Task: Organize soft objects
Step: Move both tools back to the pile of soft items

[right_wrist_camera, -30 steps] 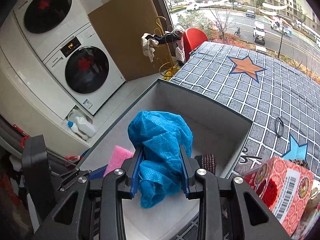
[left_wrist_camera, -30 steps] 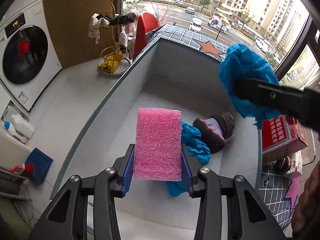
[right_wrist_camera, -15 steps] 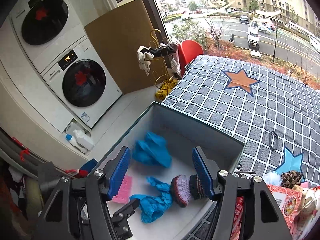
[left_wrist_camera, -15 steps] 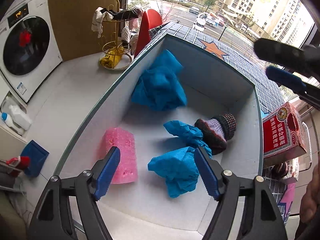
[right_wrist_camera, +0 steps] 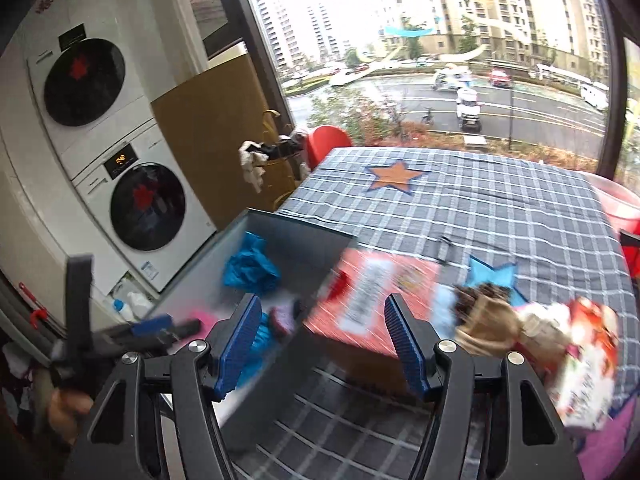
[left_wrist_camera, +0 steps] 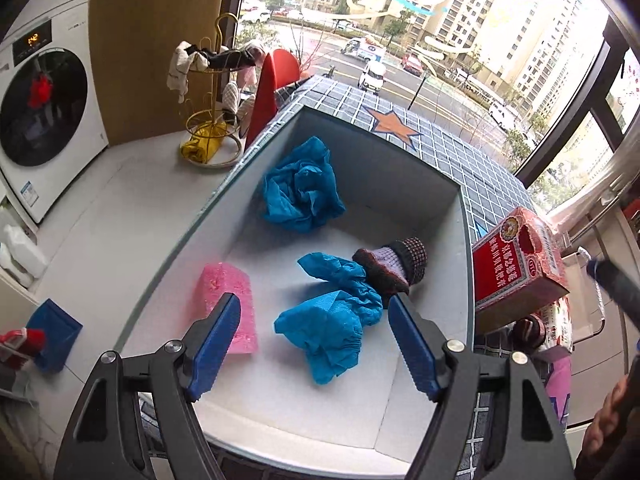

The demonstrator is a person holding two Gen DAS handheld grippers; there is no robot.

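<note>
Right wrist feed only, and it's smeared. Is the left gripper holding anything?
Observer: No. The left gripper is open above the grey open box. Its jaws have just been opening and its pads touch nothing.
Operator: Where's the pink thing?
Observer: The pink foam block lies on the box floor, beside the left wall.
Operator: Blue pieces, how many?
Observer: Three crumpled blue covers. One wad sits apart at the far left. Two in the middle, and, touch each other, beside a brown-and-purple knitted sock.

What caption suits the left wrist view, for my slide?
Open left gripper above bin holding pink foam, blue covers.
</note>
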